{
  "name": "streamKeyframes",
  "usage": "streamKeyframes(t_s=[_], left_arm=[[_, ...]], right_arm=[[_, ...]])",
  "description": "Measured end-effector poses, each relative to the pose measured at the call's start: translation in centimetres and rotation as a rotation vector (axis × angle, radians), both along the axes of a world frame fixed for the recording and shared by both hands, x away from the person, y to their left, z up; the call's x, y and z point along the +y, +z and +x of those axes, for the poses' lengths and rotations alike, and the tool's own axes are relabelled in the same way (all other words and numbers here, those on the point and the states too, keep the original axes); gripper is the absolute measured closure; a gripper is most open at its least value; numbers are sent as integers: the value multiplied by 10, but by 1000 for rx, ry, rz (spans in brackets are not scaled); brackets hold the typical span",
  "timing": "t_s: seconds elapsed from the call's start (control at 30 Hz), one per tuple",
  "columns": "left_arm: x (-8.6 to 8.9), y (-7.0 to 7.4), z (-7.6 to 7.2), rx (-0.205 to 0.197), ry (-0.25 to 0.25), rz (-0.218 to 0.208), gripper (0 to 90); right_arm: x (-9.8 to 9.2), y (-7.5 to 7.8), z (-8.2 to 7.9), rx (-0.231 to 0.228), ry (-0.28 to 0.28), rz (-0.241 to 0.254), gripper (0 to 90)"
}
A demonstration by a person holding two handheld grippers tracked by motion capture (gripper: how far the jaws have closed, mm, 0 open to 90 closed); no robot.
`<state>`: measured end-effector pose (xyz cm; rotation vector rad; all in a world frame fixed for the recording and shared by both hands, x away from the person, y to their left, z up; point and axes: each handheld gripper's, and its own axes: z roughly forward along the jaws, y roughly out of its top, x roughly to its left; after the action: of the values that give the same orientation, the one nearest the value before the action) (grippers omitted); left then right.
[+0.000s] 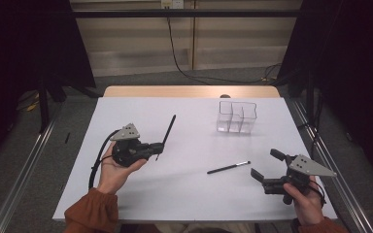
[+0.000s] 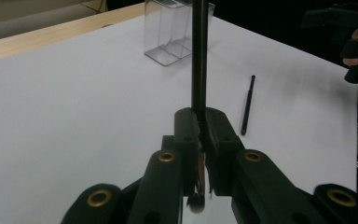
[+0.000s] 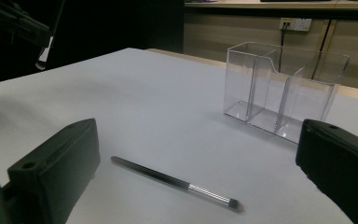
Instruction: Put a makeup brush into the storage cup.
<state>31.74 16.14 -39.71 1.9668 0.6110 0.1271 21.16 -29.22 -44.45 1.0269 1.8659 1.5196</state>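
Gripping brush [image 1: 167,131] — left tool [image 1: 158,148] mid-table, organizer [image 1: 237,117] well apart.

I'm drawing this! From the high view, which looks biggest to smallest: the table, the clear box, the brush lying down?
1. Table, by far the biggest.
2. Clear box.
3. Brush lying down: thinnest, though about as long as the box is wide.
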Motion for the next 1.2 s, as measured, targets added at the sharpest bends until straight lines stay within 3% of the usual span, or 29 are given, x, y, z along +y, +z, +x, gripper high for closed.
streamKeyframes(t_s=[0.67,0.93,1.2], left_arm=[[-30,3,-9,26,-119,16,844],[-40,3,-10,39,-157,28,845],[-54,4,-13,66,-218,76,845]], right_arm=[[2,0,-1,2,15,-1,0],[4,1,-1,-11,51,3,0],[9,1,0,-19,92,2,0]])
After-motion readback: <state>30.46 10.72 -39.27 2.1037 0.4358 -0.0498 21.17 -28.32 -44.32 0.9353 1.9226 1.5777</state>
